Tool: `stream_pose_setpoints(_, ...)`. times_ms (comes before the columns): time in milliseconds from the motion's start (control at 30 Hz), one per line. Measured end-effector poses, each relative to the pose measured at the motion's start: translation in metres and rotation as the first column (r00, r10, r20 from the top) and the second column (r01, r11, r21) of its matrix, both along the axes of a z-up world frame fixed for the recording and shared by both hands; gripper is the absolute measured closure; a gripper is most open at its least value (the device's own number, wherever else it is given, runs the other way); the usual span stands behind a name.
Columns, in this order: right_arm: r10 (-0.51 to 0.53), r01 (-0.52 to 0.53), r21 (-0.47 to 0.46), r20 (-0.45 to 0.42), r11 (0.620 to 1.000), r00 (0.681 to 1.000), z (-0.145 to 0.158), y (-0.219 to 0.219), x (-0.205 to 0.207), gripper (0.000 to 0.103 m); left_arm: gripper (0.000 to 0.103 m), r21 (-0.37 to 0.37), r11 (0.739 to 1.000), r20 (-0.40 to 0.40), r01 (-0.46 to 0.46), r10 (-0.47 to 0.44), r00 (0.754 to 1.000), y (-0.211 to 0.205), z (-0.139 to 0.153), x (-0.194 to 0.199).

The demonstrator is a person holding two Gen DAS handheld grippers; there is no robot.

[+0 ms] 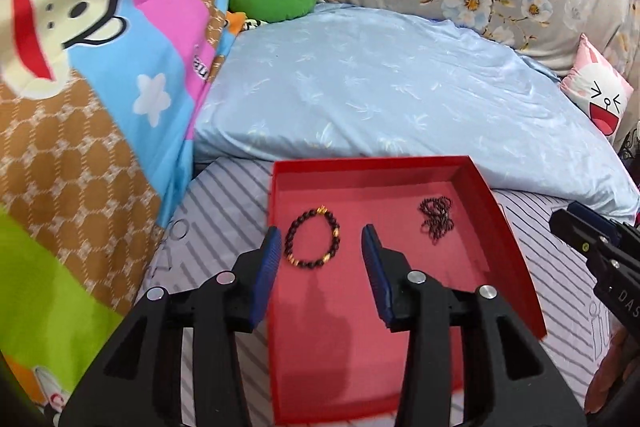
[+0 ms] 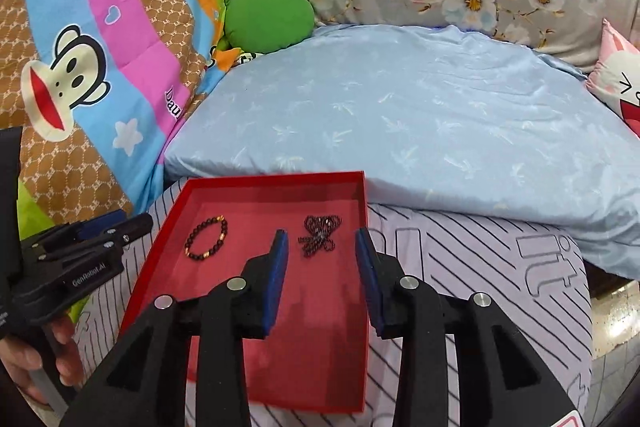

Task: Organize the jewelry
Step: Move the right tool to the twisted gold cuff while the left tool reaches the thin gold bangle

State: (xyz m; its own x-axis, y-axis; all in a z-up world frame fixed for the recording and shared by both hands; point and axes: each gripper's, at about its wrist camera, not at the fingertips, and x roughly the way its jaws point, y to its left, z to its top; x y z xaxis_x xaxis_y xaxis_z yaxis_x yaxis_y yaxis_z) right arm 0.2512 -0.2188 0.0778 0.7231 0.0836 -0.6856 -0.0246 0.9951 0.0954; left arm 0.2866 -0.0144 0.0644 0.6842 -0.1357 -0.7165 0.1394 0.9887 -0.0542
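Blue pillow (image 1: 400, 87) and cartoon quilt (image 1: 100, 67) flank red tray (image 1: 516, 251).

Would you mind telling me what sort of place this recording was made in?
Most likely a bedroom, on a bed: a pale blue pillow, a cartoon-monkey quilt and a striped sheet under the red tray.

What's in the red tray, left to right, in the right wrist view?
Red tray left wall → beaded bracelet → bunched dark chain → tray's right wall.
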Motion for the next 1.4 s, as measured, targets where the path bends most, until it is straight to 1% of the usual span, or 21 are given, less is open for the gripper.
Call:
stream_pose_setpoints(67, -0.001, 0.001, -0.001, -0.001, 1.000, 1.000, 0.000, 0.000, -0.019, 0.068, 0.060, 0.004, 1.000, 0.009, -0.004, 0.004, 1.000, 0.004, 0.002, -0.017)
stream_pose_setpoints(200, -0.006, 0.006, -0.001, -0.004, 1.000, 1.000, -0.001, 0.001, -0.054, 0.068, 0.060, -0.006, 1.000, 0.001, -0.005, 0.005, 1.000, 0.013, 0.001, -0.048)
stream_pose_setpoints(300, -0.004, 0.004, -0.027, -0.009, 1.000, 1.000, -0.005, 0.006, -0.080, 0.068, 0.059, -0.009, 1.000, -0.016, -0.005, 0.005, 1.000, 0.018, -0.003, -0.071)
stream_pose_setpoints(467, -0.008, 0.007, -0.033, -0.029, 0.999, 1.000, -0.016, 0.009, -0.124, 0.066, 0.056, 0.007, 1.000, -0.039, -0.011, 0.011, 0.999, 0.027, -0.018, -0.112)
stream_pose_setpoints(567, -0.014, 0.011, -0.046, -0.059, 0.999, 0.998, -0.030, 0.011, -0.155, 0.062, 0.054, 0.005, 1.000, -0.062, -0.013, 0.013, 0.998, 0.032, -0.031, -0.137)
stream_pose_setpoints(633, -0.011, 0.008, -0.035, -0.084, 0.999, 0.996, -0.039, 0.012, -0.170, 0.060, 0.050, 0.014, 1.000, -0.068, -0.015, 0.016, 0.998, 0.033, -0.038, -0.150)
stream_pose_setpoints(700, -0.015, 0.011, -0.043, -0.105, 0.999, 0.994, -0.051, 0.016, -0.189, 0.053, 0.048, 0.019, 1.000, -0.080, -0.022, 0.023, 0.997, 0.035, -0.046, -0.164)
stream_pose_setpoints(800, -0.015, 0.008, -0.053, -0.135, 0.999, 0.991, -0.071, 0.023, -0.210, 0.041, 0.044, 0.004, 1.000, -0.105, -0.028, 0.028, 0.994, 0.037, -0.059, -0.183)
stream_pose_setpoints(900, -0.020, 0.013, -0.042, -0.167, 0.999, 0.986, -0.086, 0.027, -0.218, 0.038, 0.042, 0.004, 0.999, -0.113, -0.037, 0.037, 0.993, 0.037, -0.068, -0.195)
stream_pose_setpoints(1000, -0.033, 0.026, -0.039, -0.181, 0.999, 0.983, -0.098, 0.028, -0.221, 0.035, 0.041, 0.008, 0.999, -0.115, -0.038, 0.038, 0.993, 0.035, -0.073, -0.207)
stream_pose_setpoints(1233, -0.065, 0.061, -0.028, -0.194, 0.998, 0.979, -0.112, 0.024, -0.216, 0.035, 0.038, -0.007, 0.999, -0.121, -0.047, 0.045, 0.992, 0.037, -0.079, -0.223)
stream_pose_setpoints(1267, -0.066, 0.062, -0.028, -0.195, 0.998, 0.979, -0.113, 0.023, -0.216, 0.036, 0.037, -0.009, 0.999, -0.123, -0.048, 0.047, 0.991, 0.038, -0.079, -0.225)
stream_pose_setpoints(1367, -0.061, 0.057, -0.024, -0.198, 0.998, 0.978, -0.116, 0.024, -0.216, 0.046, 0.037, -0.011, 0.999, -0.124, -0.052, 0.050, 0.991, 0.039, -0.081, -0.227)
stream_pose_setpoints(1400, -0.061, 0.058, -0.024, -0.193, 0.998, 0.979, -0.116, 0.024, -0.217, 0.046, 0.037, -0.011, 0.998, -0.127, -0.055, 0.053, 0.991, 0.039, -0.082, -0.227)
